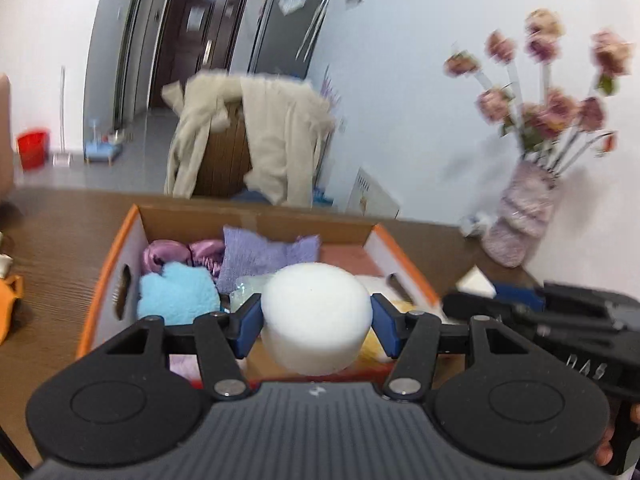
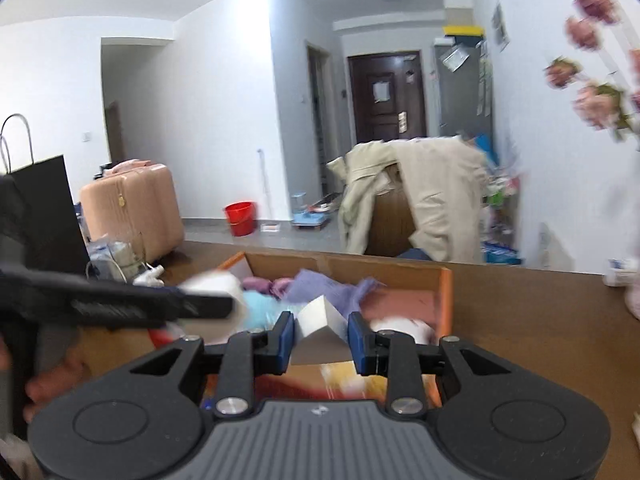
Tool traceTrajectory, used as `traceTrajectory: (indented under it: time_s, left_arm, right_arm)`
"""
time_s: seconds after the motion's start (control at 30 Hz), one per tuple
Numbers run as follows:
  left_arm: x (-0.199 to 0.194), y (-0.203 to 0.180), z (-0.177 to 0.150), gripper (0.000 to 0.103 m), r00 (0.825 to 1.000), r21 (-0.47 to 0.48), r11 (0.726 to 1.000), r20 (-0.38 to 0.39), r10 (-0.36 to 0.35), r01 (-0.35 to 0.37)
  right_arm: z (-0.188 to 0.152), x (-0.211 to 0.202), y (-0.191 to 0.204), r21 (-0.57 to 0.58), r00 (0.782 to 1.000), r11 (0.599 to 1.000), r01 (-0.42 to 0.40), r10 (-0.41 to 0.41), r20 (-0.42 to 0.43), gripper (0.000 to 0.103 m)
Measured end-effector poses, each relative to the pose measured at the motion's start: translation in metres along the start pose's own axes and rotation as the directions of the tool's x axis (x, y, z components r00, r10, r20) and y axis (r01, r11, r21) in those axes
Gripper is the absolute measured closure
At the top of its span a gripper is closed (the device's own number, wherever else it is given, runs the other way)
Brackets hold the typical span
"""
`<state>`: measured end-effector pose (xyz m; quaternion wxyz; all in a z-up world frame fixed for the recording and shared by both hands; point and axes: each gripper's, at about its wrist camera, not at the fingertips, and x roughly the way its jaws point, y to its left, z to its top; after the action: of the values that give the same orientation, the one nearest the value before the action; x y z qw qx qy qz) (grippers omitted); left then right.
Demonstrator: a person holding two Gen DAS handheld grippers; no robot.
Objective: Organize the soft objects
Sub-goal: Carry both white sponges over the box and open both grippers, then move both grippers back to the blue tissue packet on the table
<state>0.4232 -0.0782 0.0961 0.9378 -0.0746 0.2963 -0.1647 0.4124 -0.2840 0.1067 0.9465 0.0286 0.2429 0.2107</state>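
Note:
My left gripper point(image 1: 315, 322) is shut on a white foam cylinder point(image 1: 316, 316), held above the near end of an orange-edged cardboard box point(image 1: 112, 264). Inside the box lie a light blue fluffy cloth point(image 1: 176, 296), a purple satin piece point(image 1: 180, 254) and a lilac towel point(image 1: 264, 256). My right gripper point(image 2: 320, 340) is shut on a white foam block point(image 2: 320, 322), also over the box point(image 2: 446, 304). The left gripper shows as a black blurred bar point(image 2: 120, 304) in the right wrist view, with the cylinder point(image 2: 218, 286) at its tip. In the left wrist view the right gripper's body point(image 1: 560, 320) comes in from the right.
The box sits on a brown wooden table point(image 1: 52, 240). A pink vase of pink flowers point(image 1: 524, 216) stands at the table's right, near the wall. An orange object point(image 1: 10, 300) lies at the left edge. Behind the table is a chair draped with a beige coat point(image 2: 420, 196).

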Motion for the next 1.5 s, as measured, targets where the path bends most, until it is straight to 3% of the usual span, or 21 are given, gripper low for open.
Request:
traceTrajectory:
  time_s: [0.1, 0.27, 0.37, 0.47, 0.67, 0.93, 1.27, 1.5]
  left_arm:
    - [0.040, 0.009, -0.002, 0.045, 0.998, 0.030, 0.999, -0.058, 0.034, -0.033]
    - [0.067, 0.027, -0.021, 0.042, 0.992, 0.047, 0.998, -0.113, 0.052, -0.047]
    - [0.066, 0.031, -0.028, 0.027, 0.995, 0.081, 0.996, -0.091, 0.044, -0.037]
    - [0.056, 0.033, -0.027, 0.023, 0.997, 0.088, 0.996, -0.065, 0.040, -0.034]
    - [0.015, 0.039, -0.010, 0.023, 0.996, 0.053, 0.995, 0.022, 0.086, -0.087]
    - [-0.072, 0.023, -0.011, 0.020, 0.983, 0.056, 0.988, 0.125, 0.133, -0.141]
    - [-0.176, -0.012, -0.087, 0.018, 0.970, 0.051, 0.984, 0.181, 0.160, -0.172]
    - [-0.210, -0.018, -0.155, 0.015, 0.979, -0.039, 0.988, 0.134, 0.152, -0.148]
  right_arm:
    - [0.012, 0.055, -0.011, 0.061, 0.997, 0.998, -0.017, 0.022, -0.073, 0.074]
    - [0.008, 0.128, -0.022, 0.102, 0.984, 0.995, 0.023, -0.004, -0.178, 0.071]
    - [0.004, 0.147, -0.026, 0.119, 0.982, 0.992, 0.034, -0.010, -0.191, 0.067]
    - [0.003, 0.143, -0.029, 0.152, 0.987, 0.988, 0.013, 0.012, -0.162, 0.052]
    - [0.018, 0.108, -0.029, 0.140, 0.994, 0.989, 0.038, -0.022, -0.110, 0.052]
    - [0.021, 0.016, -0.003, 0.013, 0.998, 0.999, 0.053, -0.053, -0.018, 0.049]
    - [-0.042, -0.104, 0.036, -0.079, 0.998, 0.996, 0.040, -0.036, 0.053, 0.035]
    - [-0.112, -0.152, 0.058, -0.061, 1.000, 0.998, 0.016, -0.015, 0.025, 0.032]
